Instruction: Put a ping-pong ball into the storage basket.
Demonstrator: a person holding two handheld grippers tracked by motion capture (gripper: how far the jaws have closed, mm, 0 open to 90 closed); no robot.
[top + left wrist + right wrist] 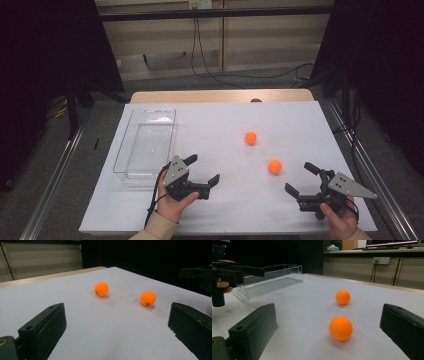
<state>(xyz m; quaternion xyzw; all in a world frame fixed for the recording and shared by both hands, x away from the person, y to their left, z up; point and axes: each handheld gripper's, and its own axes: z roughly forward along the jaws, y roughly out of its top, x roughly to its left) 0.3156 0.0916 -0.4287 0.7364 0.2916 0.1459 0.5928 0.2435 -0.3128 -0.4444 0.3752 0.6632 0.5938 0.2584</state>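
1. The left gripper (205, 170) rests near the clear tray (131, 167), jaws spread wide and empty. From it, both orange balls lie off toward 2 o'clock on the table, well apart from its tips.
2. The far ball (250, 137) sits mid-sheet; the near ball (274, 166) lies closer to the person.
3. The right gripper (301, 177) also stands open, holding nothing. The near ball lies just at its 11 o'clock, squarely between its jaws in the right gripper view (340, 328), so I judge this hand the nearer one for the pick.
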